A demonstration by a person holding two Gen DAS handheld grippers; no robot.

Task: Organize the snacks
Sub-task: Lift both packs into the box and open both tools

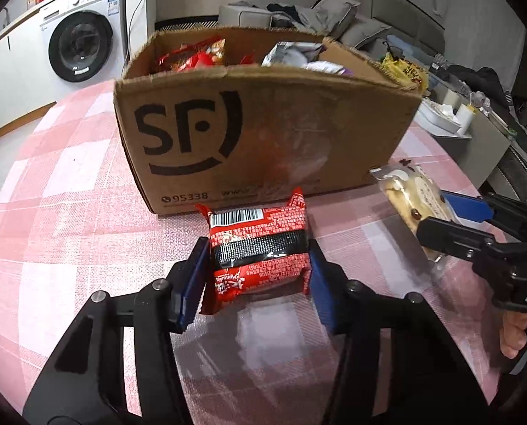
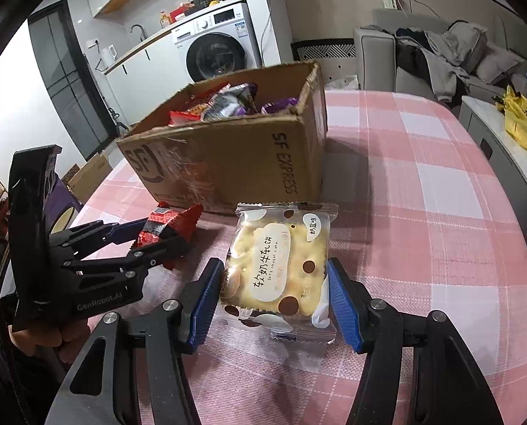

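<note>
A red snack packet (image 1: pixel 256 226) with a barcode and a black band lies on the pink checked tablecloth, just in front of the brown cardboard box (image 1: pixel 299 131). My left gripper (image 1: pixel 258 258) is shut on it, a blue pad pressing each side. A clear packet of yellow nougat cake (image 2: pixel 281 255) sits between the blue pads of my right gripper (image 2: pixel 276 272), which is shut on it. The right wrist view shows the left gripper (image 2: pixel 160 233) with the red packet (image 2: pixel 171 219) at the left. The box (image 2: pixel 228 156) is open at the top and holds several snack packets.
The tablecloth (image 2: pixel 423 177) stretches bare to the right of the box. A washing machine (image 1: pixel 83 42) stands behind at the left. A sofa with clothes (image 2: pixel 440 56) and a side table with a yellow bag (image 2: pixel 522 120) stand at the right.
</note>
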